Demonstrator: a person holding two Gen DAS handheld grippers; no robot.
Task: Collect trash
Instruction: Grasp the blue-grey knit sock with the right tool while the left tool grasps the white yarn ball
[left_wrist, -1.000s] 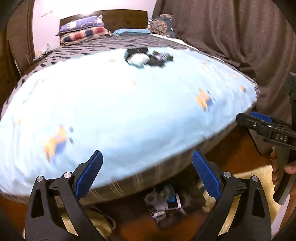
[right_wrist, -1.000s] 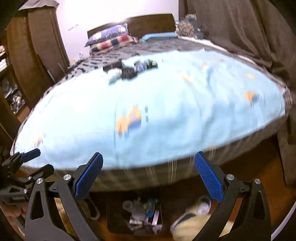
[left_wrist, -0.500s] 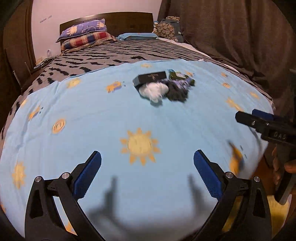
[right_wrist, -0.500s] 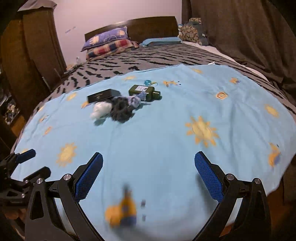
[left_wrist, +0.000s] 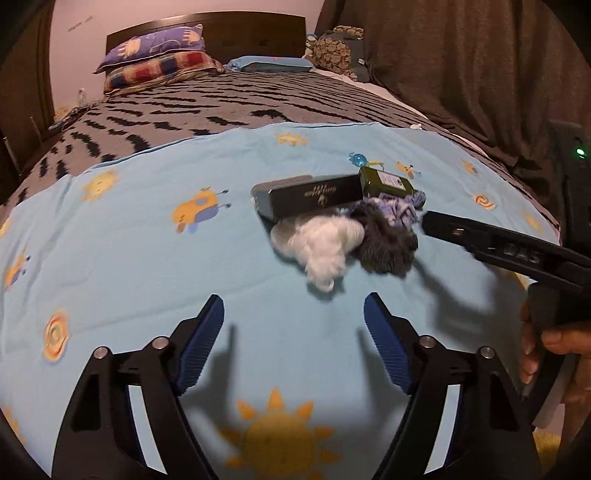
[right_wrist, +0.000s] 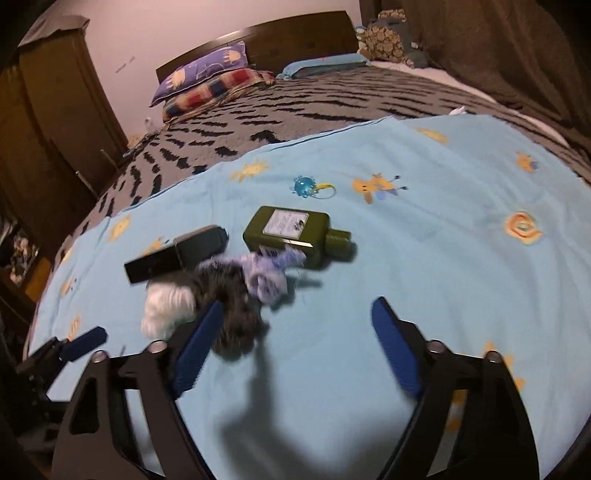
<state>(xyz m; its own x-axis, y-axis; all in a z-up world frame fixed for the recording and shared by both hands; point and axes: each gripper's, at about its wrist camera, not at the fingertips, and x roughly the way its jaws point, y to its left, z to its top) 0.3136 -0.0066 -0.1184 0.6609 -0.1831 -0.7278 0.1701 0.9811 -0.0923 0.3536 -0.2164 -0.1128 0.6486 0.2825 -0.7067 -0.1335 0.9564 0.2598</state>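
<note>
Left wrist view: left gripper (left_wrist: 293, 328) held with jaws spread wide, nothing between the blue pads (left_wrist: 205, 341); it hangs above the light blue sheet (left_wrist: 129, 258), near side of the trash pile; pile sits right of centre on the sheet and consists of a black box (left_wrist: 314, 197), a white fluffy wad (left_wrist: 325, 247) just in front of the box, a dark grey fuzzy wad (left_wrist: 388, 240) touching the white one on its right, a lilac crumpled scrap (left_wrist: 397, 210) behind the grey wad, and a green bottle (left_wrist: 386, 184) lying on its side at the far right of the pile; small blue trinket (left_wrist: 357, 159) lies apart, farther back; right gripper (left_wrist: 436, 223) enters from the right, its tip at the right edge of the grey wad, contact not resolvable; a hand (left_wrist: 554, 350) grips its handle. Right wrist view: right gripper (right_wrist: 297, 317) also wide open, empty; left pad (right_wrist: 201, 338) overlaps the grey wad (right_wrist: 229, 295) in the picture, right pad over bare sheet (right_wrist: 443, 240); bottle (right_wrist: 288, 236) label up, cap pointing right; box (right_wrist: 177, 253) left of it; white wad (right_wrist: 166, 306) nearest left; lilac scrap (right_wrist: 267, 275) between the grey wad and bottle; trinket (right_wrist: 304, 185) beyond; striped grey blanket (right_wrist: 295, 110) and pillows (right_wrist: 207, 83) at the far end; motion blur on the wads.
</note>
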